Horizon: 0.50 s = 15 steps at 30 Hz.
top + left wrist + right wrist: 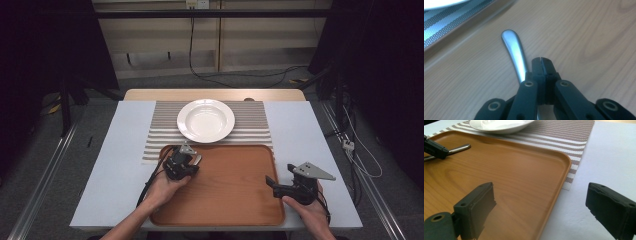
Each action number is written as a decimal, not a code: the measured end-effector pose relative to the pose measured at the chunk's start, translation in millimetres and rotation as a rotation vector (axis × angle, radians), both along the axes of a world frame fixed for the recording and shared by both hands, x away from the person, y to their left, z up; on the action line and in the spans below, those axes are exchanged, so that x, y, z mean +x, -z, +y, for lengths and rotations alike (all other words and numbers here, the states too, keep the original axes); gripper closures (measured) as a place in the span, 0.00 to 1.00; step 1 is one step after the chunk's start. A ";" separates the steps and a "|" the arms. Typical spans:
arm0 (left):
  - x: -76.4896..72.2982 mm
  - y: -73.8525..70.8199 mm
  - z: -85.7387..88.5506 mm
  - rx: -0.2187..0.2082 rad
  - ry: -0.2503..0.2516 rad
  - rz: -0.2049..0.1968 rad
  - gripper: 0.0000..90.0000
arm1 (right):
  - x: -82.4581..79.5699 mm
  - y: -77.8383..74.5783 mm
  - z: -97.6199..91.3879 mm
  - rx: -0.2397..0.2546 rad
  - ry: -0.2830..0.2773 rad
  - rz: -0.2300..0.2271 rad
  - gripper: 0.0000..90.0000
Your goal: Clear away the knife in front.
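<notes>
The left gripper [541, 60] has its jaws pressed together, just beside a silver metal utensil handle [515, 53] whose working end is hidden beneath it. The handle lies at the far left corner of the brown wooden tray [235, 190]. The right gripper [540, 205] stands wide apart, empty, over the tray's right rim.

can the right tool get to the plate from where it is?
Probably yes. The right tool sits open at the tray's right edge, and the path to the plate runs across bare tray and striped mat. The left tool is off to the side.
</notes>
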<state>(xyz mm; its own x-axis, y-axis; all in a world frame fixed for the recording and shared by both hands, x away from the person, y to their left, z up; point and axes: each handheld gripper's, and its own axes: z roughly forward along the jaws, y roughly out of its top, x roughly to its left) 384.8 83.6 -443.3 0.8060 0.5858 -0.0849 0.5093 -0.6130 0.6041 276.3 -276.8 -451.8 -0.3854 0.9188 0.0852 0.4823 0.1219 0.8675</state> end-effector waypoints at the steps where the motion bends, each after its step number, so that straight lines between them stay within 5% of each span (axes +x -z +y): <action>1: 0.0 -0.2 0.5 0.005 -0.002 -0.002 1.00 | 0.0 -0.1 0.2 -0.001 0.000 0.001 0.09; 15: 1.8 -1.7 8.3 0.020 -0.038 0.005 1.00 | 0.0 0.0 0.7 -0.005 0.002 0.000 0.09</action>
<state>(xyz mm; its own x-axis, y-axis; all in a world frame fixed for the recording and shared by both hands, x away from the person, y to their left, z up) 386.7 91.9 -441.6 0.7826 0.6178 -0.0767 0.5355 -0.6052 0.5891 276.3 -276.1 -451.9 -0.3834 0.9200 0.0810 0.4830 0.1250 0.8667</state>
